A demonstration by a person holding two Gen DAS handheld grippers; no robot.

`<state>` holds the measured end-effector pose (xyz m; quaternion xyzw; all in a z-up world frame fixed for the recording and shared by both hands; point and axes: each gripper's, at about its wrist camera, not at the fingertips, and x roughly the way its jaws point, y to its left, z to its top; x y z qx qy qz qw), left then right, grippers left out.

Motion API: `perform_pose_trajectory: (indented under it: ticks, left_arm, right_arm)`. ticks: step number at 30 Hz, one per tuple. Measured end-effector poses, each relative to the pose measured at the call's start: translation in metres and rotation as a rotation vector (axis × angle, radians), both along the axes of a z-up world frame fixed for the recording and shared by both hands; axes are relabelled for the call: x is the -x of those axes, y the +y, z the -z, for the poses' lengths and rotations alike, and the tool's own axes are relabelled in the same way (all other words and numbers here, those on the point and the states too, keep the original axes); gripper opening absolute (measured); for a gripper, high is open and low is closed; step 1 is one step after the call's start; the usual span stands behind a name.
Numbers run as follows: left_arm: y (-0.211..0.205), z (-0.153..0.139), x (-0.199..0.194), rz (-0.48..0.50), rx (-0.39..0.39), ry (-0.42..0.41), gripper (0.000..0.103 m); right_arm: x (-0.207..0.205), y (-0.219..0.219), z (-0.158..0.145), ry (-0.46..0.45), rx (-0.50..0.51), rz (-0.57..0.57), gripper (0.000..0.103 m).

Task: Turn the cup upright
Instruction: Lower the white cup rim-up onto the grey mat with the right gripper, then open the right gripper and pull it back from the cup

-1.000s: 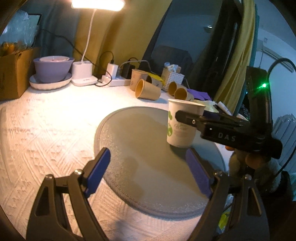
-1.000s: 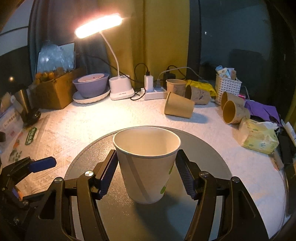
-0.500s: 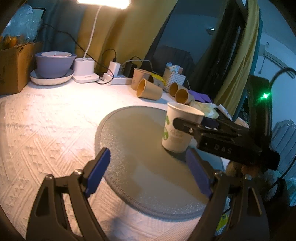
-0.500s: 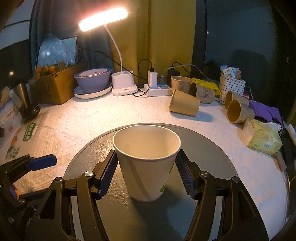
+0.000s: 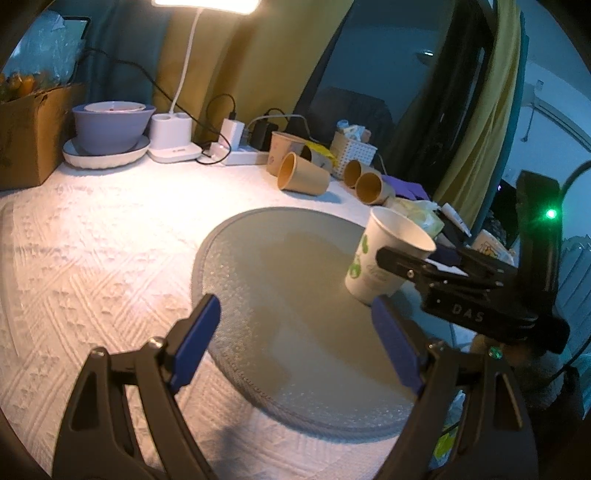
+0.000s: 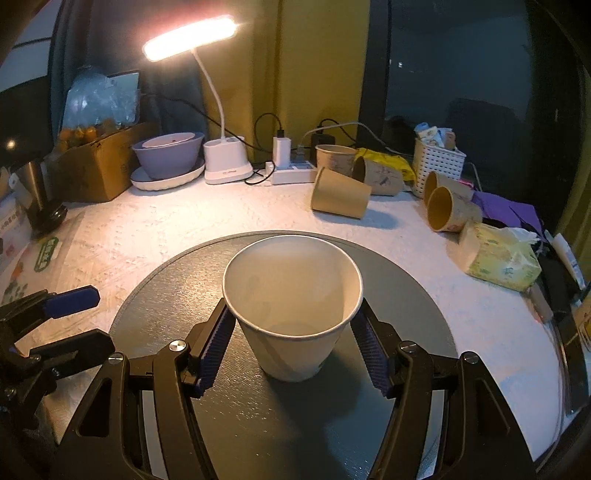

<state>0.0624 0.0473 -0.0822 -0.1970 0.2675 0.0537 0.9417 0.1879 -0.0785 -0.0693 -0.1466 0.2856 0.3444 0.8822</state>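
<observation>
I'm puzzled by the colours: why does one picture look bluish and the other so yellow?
Left wrist view: the white desk lamp blows out at the top edge, with a teal cast at right. Right wrist view: the lamp glares warm, and the white paper cup shadows the dark round mat.

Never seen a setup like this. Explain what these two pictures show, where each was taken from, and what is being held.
No robot here: a person holds a two-fingered claw in each hand, and a fisheye camera on each looks along its fingers. In the right claw's own picture, its blue pads sit on either side of a white paper cup, which stands mouth-up on a round grey mat. The left claw's picture shows the same cup from the side; that claw is open and empty. Brown cups lie tipped over near a lit desk lamp.
</observation>
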Motion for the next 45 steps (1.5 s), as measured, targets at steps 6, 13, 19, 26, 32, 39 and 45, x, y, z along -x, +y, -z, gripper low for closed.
perform_pose_trajectory:
  ticks: [6,13,19,26,32,39,45]
  left_arm:
    - [0.000,0.002,-0.004,-0.008,-0.003,0.024,0.085]
    - [-0.003,0.004,-0.007,-0.020,-0.030,0.051,0.085]
    - [-0.006,0.001,-0.006,-0.028,-0.055,0.059,0.085]
    - [-0.019,-0.006,-0.003,-0.013,-0.086,0.051,0.085]
    - [-0.030,-0.012,0.001,0.004,-0.103,0.045,0.085]
    - [-0.046,-0.021,0.006,0.028,-0.125,0.029,0.085]
    - [-0.058,-0.029,0.012,0.050,-0.151,0.008,0.085]
  right_arm:
    - [-0.001,-0.006,0.000,0.002,-0.003,0.020,0.067]
    - [-0.002,-0.015,0.000,0.017,0.007,0.051,0.067]
    - [-0.001,-0.025,-0.002,0.035,-0.003,0.066,0.072]
    - [0.007,-0.037,-0.005,0.046,-0.013,0.075,0.073]
    - [0.018,-0.048,-0.007,0.054,-0.013,0.089,0.073]
    - [0.030,-0.062,-0.011,0.049,-0.014,0.110,0.073]
    - [0.040,-0.075,-0.020,0.037,-0.019,0.130,0.073]
